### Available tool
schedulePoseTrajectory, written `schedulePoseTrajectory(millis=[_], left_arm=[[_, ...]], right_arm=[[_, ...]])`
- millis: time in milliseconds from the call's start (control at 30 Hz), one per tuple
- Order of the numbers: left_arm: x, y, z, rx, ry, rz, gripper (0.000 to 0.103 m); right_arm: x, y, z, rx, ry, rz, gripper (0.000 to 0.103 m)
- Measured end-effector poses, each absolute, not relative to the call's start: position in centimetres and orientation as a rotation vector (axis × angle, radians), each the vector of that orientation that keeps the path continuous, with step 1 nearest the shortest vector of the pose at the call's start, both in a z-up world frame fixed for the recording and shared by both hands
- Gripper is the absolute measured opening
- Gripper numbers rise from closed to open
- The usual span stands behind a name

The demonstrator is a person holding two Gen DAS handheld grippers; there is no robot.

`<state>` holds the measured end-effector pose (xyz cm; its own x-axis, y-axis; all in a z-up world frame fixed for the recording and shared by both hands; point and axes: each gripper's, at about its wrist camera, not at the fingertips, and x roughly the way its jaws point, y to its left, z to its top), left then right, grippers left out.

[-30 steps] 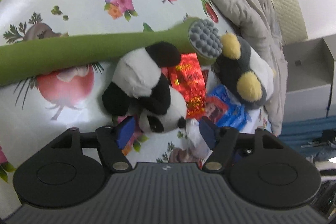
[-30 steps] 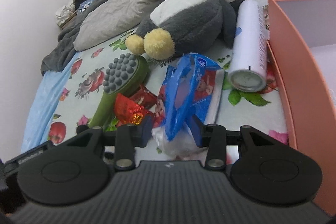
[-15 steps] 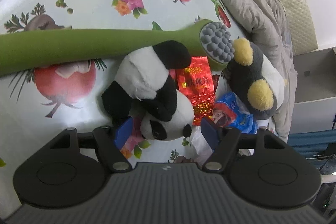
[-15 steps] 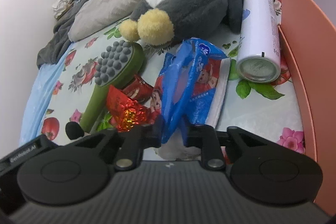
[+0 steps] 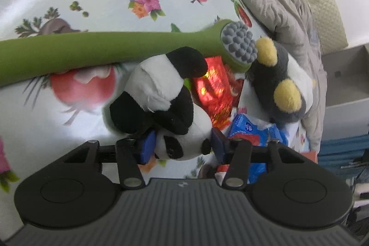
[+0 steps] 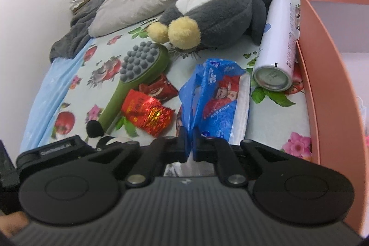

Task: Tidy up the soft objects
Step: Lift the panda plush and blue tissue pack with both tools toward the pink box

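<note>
Left tool (image 5: 182, 145) has just closed on the panda (image 5: 166, 96), right tool (image 6: 189, 144) pinches the tissue pack (image 6: 216, 103); next, lift both toward the box (image 6: 327, 75).

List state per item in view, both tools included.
left tool: jaws just closing, pads on the panda plush head
right tool: shut on the blue tissue pack
penguin plush: lying on its side
spray can: lying flat beside the pink box
pink box: open
green massage brush: lying flat
</note>
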<state>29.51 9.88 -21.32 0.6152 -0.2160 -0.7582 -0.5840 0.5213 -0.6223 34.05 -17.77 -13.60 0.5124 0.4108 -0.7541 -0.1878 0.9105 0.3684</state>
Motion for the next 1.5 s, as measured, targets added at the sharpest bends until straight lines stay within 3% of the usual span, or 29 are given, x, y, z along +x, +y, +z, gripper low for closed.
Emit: schedulePoseTrajectory(millis=[767, 1200, 1267, 1300, 1333, 1500], left_arm=[[19.6, 5.8, -18.4, -0.656, 1.084, 0.084, 0.056], [17.5, 4.9, -18.6, -0.573, 1.064, 0.044, 0.056], [17.5, 4.8, -18.6, -0.558, 1.06, 0.032, 0.056], [17.5, 4.8, -18.5, -0.546, 1.056, 0.026, 0.056], [17.6, 4.8, -18.5, -0.537, 1.052, 0.023, 0.056], [17.7, 4.9, -18.6, -0.523, 1.041, 0.004, 0.056]], right_arm=[[22.1, -20.6, -12.9, 0.17, 1.05, 0.405, 0.007], [19.5, -21.2, -13.5, 0.132, 1.087, 0.377, 0.011], [19.6, -20.6, -13.2, 0.082, 1.067, 0.371, 0.022], [19.7, -20.3, -13.1, 0.069, 1.054, 0.368, 0.038], [19.9, -20.2, -13.1, 0.069, 1.045, 0.371, 0.047], [21.1, -19.5, -13.5, 0.045, 1.036, 0.342, 0.045]])
